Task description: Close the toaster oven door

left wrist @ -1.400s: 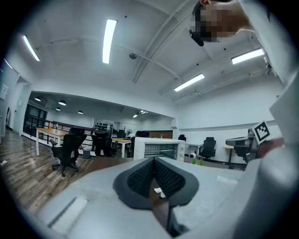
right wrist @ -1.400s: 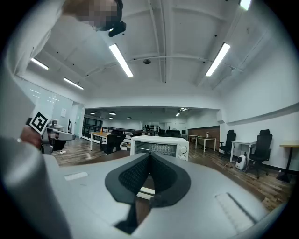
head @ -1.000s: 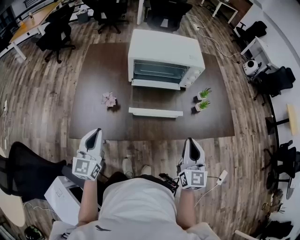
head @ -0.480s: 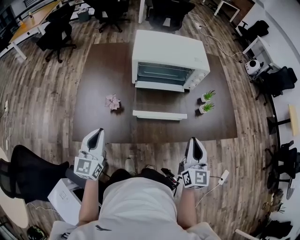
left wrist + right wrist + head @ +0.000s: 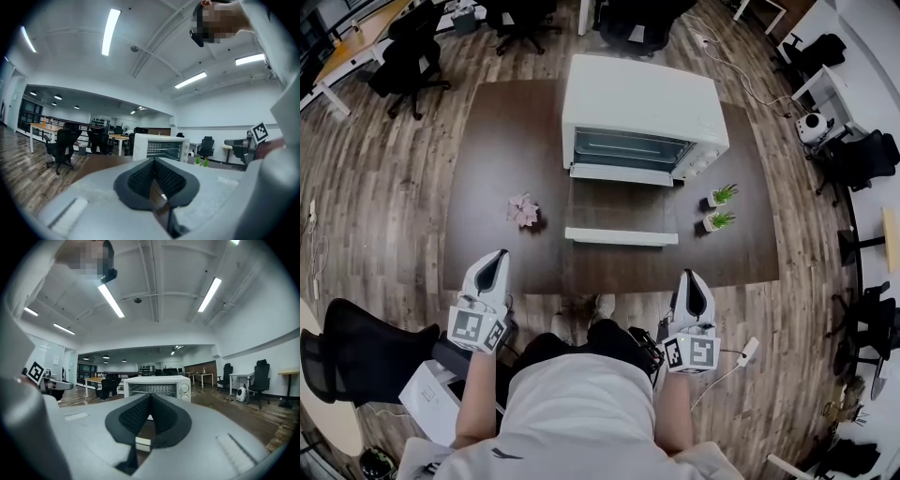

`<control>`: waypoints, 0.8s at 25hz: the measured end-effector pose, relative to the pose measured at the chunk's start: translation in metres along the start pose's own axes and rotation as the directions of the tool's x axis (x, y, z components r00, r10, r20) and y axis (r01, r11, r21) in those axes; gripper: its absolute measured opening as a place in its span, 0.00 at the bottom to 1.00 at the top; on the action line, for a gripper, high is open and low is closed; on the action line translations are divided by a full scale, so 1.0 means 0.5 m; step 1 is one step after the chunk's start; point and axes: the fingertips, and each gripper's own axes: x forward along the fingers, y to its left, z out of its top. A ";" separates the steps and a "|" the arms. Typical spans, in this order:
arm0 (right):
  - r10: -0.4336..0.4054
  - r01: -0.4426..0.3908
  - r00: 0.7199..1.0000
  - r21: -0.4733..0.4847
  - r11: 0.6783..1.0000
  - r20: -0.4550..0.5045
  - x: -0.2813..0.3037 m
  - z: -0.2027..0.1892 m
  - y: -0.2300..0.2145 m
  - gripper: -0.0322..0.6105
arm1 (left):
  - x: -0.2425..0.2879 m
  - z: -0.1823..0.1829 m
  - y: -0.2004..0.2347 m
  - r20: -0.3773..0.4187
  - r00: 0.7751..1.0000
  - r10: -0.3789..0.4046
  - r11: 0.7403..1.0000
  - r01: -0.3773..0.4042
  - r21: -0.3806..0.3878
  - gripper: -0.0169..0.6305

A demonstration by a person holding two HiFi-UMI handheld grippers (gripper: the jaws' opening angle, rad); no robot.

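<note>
A white toaster oven (image 5: pixel 642 94) stands at the back of a dark brown table (image 5: pixel 502 141). Its glass door (image 5: pixel 619 208) lies dropped open and flat, with its white front edge (image 5: pixel 621 236) toward me. Both grippers hover short of the table's near edge, apart from the oven. My left gripper (image 5: pixel 497 255) is shut and empty, to the left of the door. My right gripper (image 5: pixel 687 275) is shut and empty, to the door's right. In the left gripper view the oven (image 5: pixel 160 147) shows beyond the closed tips (image 5: pixel 153 160). The right gripper view shows the oven (image 5: pixel 157 386) straight ahead of the tips (image 5: pixel 150 395).
A small pink flower ornament (image 5: pixel 522 209) lies on the table left of the door. Two little potted plants (image 5: pixel 719 208) stand to the door's right. Office chairs (image 5: pixel 408 56) ring the table. A white box (image 5: pixel 427 398) sits on the floor by my left leg.
Both grippers have moved forward toward the table's near edge, and the table and oven now sit closer in the head view. The oven door has stayed open.
</note>
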 end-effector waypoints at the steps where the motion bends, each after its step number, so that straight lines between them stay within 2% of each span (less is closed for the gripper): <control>1: 0.007 -0.007 1.000 -0.002 1.000 0.004 0.014 0.004 -0.010 0.05 | 0.013 0.001 0.000 0.000 1.000 0.012 1.000 -0.012 -0.004 0.03; 10: 0.107 -0.106 0.994 -0.002 0.994 0.020 0.134 0.029 -0.124 0.05 | 0.142 0.020 -0.032 0.017 0.993 0.117 0.993 -0.117 -0.003 0.03; 15: 0.165 -0.165 0.986 0.006 0.986 0.012 0.173 0.035 -0.170 0.05 | 0.175 0.028 -0.043 0.024 0.983 0.181 0.983 -0.181 -0.010 0.03; 20: 0.164 -0.164 0.986 0.025 0.986 0.011 0.193 0.030 -0.215 0.05 | 0.199 0.007 -0.060 0.000 0.980 0.199 0.980 -0.199 -0.010 0.03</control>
